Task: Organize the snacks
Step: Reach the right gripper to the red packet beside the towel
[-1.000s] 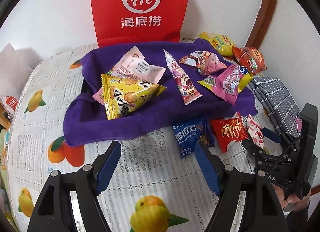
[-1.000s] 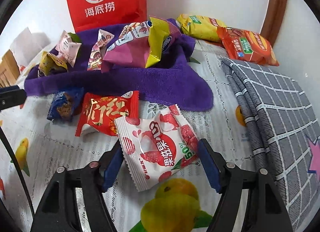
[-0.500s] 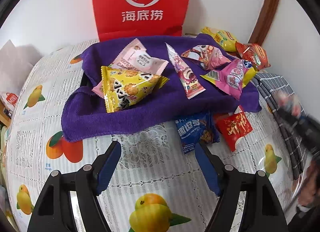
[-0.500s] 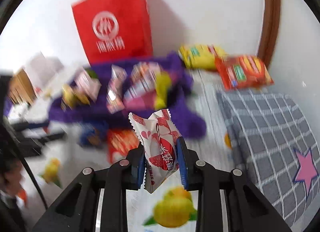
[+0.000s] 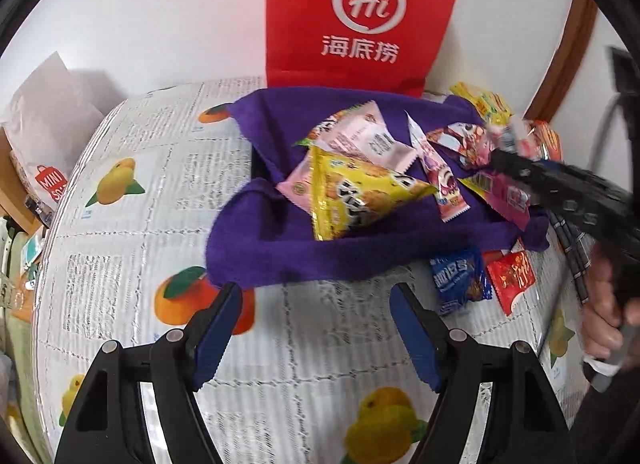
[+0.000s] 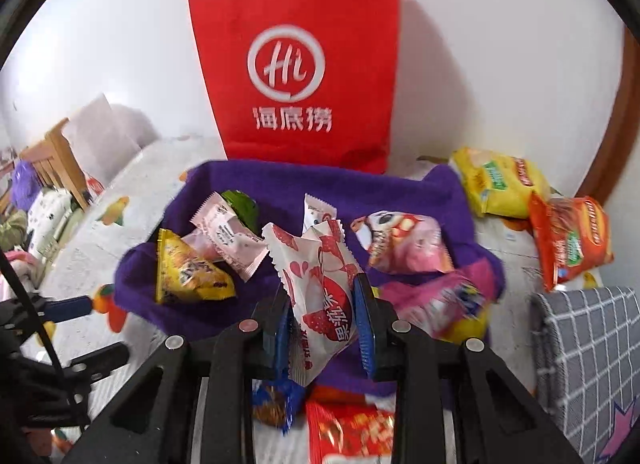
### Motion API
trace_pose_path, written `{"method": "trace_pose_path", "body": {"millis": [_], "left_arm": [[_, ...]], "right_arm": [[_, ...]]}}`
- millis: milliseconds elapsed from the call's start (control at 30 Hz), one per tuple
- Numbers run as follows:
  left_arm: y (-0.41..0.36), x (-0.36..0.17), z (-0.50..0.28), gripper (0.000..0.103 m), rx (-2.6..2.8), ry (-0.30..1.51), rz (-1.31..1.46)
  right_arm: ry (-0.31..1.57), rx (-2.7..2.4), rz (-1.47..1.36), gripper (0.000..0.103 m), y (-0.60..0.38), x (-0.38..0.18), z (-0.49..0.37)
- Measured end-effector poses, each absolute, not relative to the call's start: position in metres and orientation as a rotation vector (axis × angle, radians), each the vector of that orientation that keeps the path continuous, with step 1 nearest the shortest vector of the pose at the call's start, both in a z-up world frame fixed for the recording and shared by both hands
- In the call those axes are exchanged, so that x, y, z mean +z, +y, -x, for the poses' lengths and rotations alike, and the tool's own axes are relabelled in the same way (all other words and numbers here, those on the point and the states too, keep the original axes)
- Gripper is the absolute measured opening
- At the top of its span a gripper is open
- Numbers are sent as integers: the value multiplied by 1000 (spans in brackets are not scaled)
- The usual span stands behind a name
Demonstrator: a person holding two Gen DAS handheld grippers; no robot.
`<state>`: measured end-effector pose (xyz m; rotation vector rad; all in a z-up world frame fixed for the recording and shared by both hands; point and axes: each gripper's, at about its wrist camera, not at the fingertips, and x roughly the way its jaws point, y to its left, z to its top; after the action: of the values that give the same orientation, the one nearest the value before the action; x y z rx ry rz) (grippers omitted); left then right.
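Observation:
My right gripper (image 6: 324, 316) is shut on a white and red strawberry snack packet (image 6: 320, 288) and holds it above the near edge of the purple towel (image 6: 280, 188). The towel carries several packets: a yellow one (image 6: 188, 276), a pale pink one (image 6: 228, 236) and a pink cartoon one (image 6: 404, 244). In the left wrist view the right gripper (image 5: 516, 156) reaches in blurred from the right over the towel (image 5: 280, 252). My left gripper (image 5: 316, 324) is open and empty above the tablecloth, just before the towel. A blue packet (image 5: 458, 280) and a red packet (image 5: 514, 276) lie off the towel.
A red paper bag (image 6: 300, 64) stands against the wall behind the towel. A yellow bag (image 6: 500, 180) and an orange bag (image 6: 572, 240) lie at the back right. A folded grey checked cloth (image 6: 592, 364) lies at the right. The fruit-print tablecloth (image 5: 120, 224) covers the table.
My right gripper closed on the strawberry packet, lifted it off the table and carried it forward over the purple towel. My left gripper stayed open and shifted slightly left.

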<state>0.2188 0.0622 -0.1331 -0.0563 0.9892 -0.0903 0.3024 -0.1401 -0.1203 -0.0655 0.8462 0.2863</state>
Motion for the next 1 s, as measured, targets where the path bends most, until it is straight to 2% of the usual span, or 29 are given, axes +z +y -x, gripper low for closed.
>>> {"method": "trace_pose_path", "body": {"millis": [100, 300, 333, 367, 533, 667, 833, 1000], "left_arm": [[70, -136, -221, 75, -106, 1002, 86], [76, -137, -219, 75, -107, 1003, 92], [76, -137, -219, 75, -108, 1003, 91], [75, -137, -217, 75, -108, 1003, 90], [71, -137, -213, 75, -109, 1009, 88], [62, -133, -207, 75, -123, 1001, 99], [43, -133, -204, 75, -135, 1005, 96], [27, -136, -205, 75, -147, 1007, 97]], "right_arm": [[873, 282, 68, 30, -135, -130, -314], [926, 273, 52, 43, -134, -141, -324], [927, 271, 43, 47, -135, -140, -324], [921, 262, 33, 52, -137, -138, -322], [875, 281, -9, 55, -147, -113, -304], [817, 270, -24, 65, -167, -89, -277], [817, 265, -40, 66, -199, -90, -243], [868, 209, 10, 66, -220, -121, -217]]}}
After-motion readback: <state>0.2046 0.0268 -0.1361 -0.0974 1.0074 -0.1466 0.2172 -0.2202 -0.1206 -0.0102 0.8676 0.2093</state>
